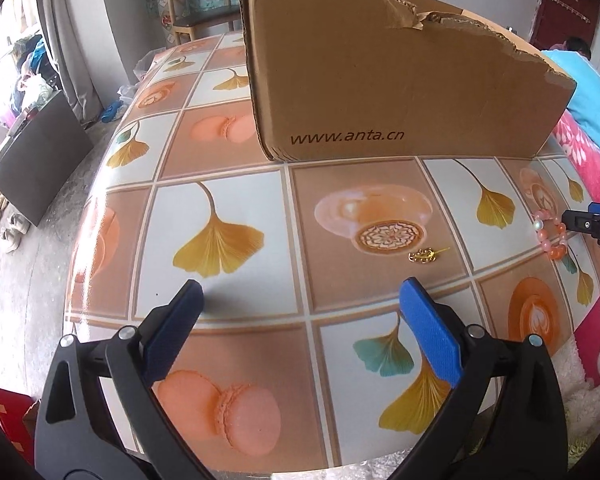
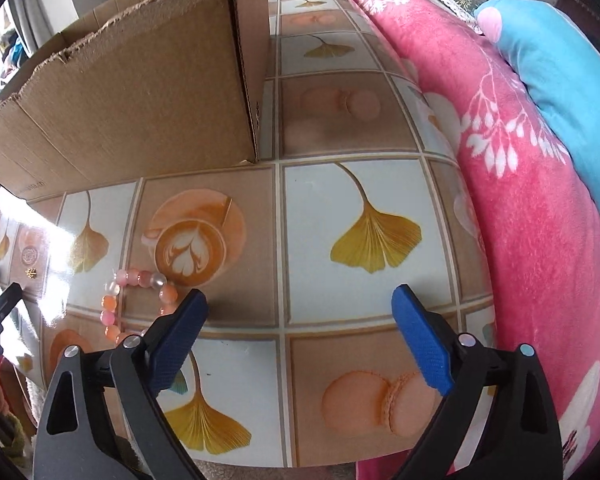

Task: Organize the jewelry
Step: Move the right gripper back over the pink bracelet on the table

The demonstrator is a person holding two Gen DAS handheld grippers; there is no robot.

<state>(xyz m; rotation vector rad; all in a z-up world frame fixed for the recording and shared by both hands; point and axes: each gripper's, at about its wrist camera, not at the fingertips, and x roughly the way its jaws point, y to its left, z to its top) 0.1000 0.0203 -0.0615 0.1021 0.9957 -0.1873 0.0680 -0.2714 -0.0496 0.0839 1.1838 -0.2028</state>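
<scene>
1. Nearest in the left wrist view, the left gripper [image 1: 302, 292] hangs over the desk [image 1: 260, 184] with its jaws spread wide and nothing between them; below them lies only the patterned cloth of ginkgo leaves and macarons.
2. In the right wrist view the right gripper [image 2: 300, 300] likewise has its jaws released and wide apart, empty, over a pale square of the cloth.
3. Just beside the right gripper's left blue pad [image 2: 180, 336] lies a bead bracelet [image 2: 134, 300] of pink, orange and clear beads; its near end passes behind that finger, so contact cannot be told.
4. A little further out, ahead and to the right of the left gripper, a small gold ornament [image 1: 424, 255] lies flat on the desk, apart from the bracelet.
5. Beyond both pieces stands an open cardboard box [image 1: 380, 80] with torn edges, resting on the desk.
6. Along the desk's right side lies a pink flowered blanket [image 2: 520, 200] with a blue cushion [image 2: 560, 72] on it.
</scene>
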